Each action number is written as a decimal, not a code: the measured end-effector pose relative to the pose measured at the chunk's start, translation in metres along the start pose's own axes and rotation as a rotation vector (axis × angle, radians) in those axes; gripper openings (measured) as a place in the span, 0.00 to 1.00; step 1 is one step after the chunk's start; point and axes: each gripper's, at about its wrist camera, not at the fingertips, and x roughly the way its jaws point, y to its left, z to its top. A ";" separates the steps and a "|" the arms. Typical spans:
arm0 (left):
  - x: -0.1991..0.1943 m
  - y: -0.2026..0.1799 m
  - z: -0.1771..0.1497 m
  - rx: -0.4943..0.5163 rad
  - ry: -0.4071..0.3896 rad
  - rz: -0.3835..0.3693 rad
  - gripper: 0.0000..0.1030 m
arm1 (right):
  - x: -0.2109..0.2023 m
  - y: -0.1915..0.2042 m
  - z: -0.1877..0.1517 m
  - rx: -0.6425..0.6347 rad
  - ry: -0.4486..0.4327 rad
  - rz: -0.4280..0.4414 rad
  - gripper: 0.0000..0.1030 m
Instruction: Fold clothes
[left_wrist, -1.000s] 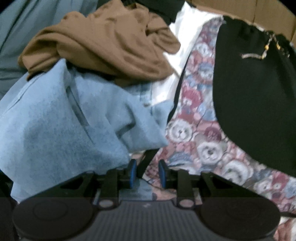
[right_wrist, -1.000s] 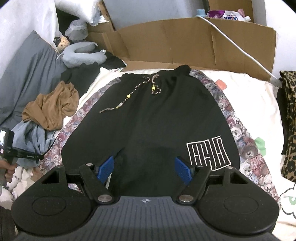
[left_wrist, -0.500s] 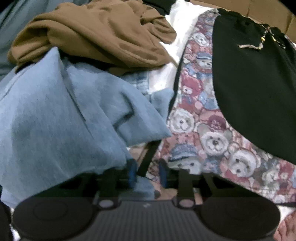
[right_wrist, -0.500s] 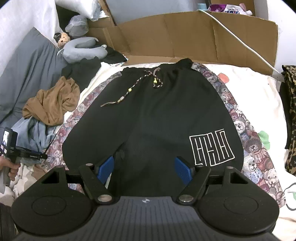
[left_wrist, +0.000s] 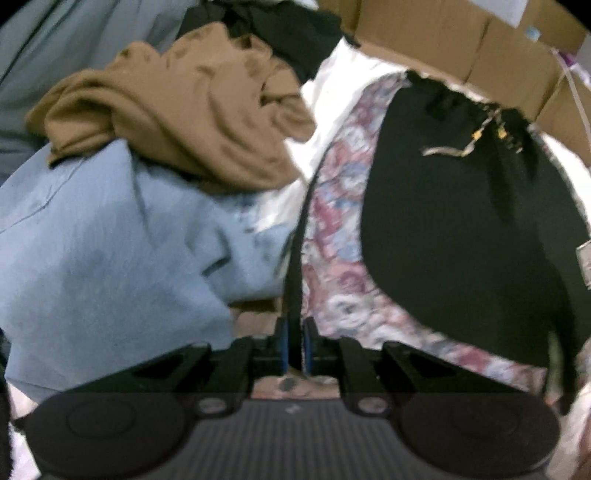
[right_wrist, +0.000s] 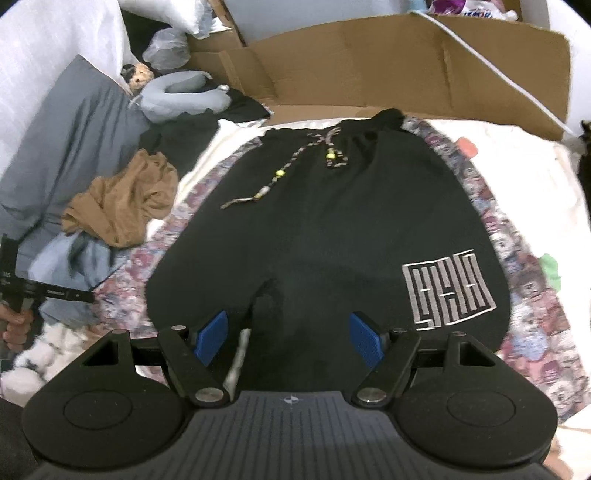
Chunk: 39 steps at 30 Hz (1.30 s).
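Shorts (right_wrist: 325, 236) (one black pair) lie flat; two crumpled garments beside.

Black shorts (right_wrist: 325, 229) w/ white logo (right_wrist: 448, 291) – teddy-print blanket (right_wrist: 528, 295), brown top (right_wrist: 122, 206), blue garment (left_wrist: 110, 258).

Black shorts (right_wrist: 325, 229) lie spread flat, waistband at the far end, with a beaded drawstring (right_wrist: 295, 166) trailing loose and a white maze-like emblem (right_wrist: 448, 291) on one leg. A crumpled brown garment (right_wrist: 122, 203) rests atop a rumpled light blue garment (left_wrist: 110, 251) beside them.
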 end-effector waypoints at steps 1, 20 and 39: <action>-0.003 -0.005 0.002 -0.003 -0.007 -0.023 0.08 | 0.001 0.002 0.000 -0.001 0.003 0.010 0.75; 0.002 -0.084 0.022 -0.004 0.017 -0.356 0.08 | 0.060 0.075 -0.004 -0.119 0.075 0.256 0.63; 0.008 -0.145 0.035 -0.061 0.116 -0.620 0.07 | 0.078 0.099 0.009 -0.127 0.038 0.334 0.53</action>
